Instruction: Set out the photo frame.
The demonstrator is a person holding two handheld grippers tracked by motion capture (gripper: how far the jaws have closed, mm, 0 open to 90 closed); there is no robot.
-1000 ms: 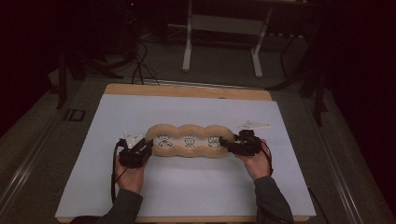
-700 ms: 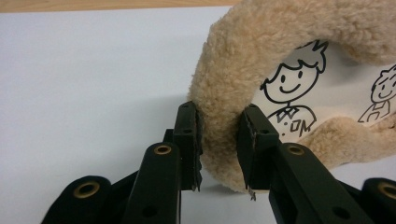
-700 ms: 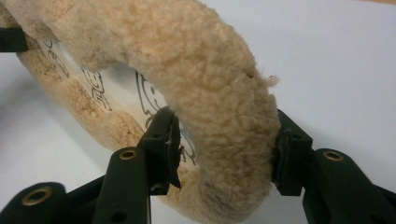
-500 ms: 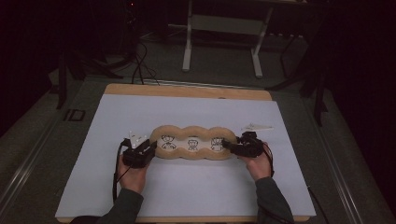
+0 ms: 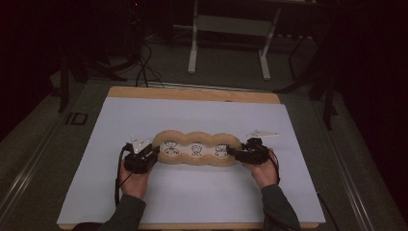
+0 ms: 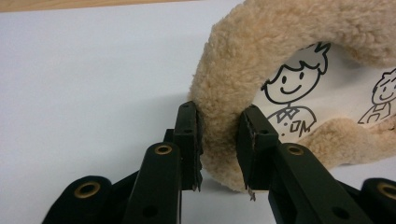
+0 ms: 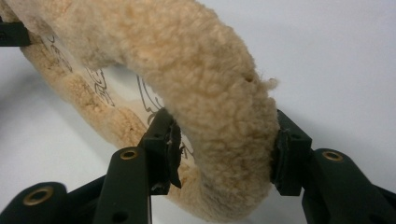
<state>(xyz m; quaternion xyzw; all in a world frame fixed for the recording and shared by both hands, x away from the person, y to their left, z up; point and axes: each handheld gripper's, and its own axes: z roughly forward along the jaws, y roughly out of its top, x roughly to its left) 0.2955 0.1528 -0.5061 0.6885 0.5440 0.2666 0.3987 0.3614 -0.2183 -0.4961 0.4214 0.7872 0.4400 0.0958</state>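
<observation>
both ends of the fuzzy tan cushion (image 5: 196, 149) were already pinched, left gripper (image 5: 153, 152) and right gripper (image 5: 236, 154) each clamped on its rim; looked like lifting it off the white sheet (image 5: 192, 207) was what's left

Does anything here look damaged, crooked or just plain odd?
Nothing looks damaged or spilled. The fluffy tan cushion lies straight across the white sheet, its fleece rim clamped at each end by the left gripper and right gripper. A small tuft sticks out by the right gripper.
</observation>
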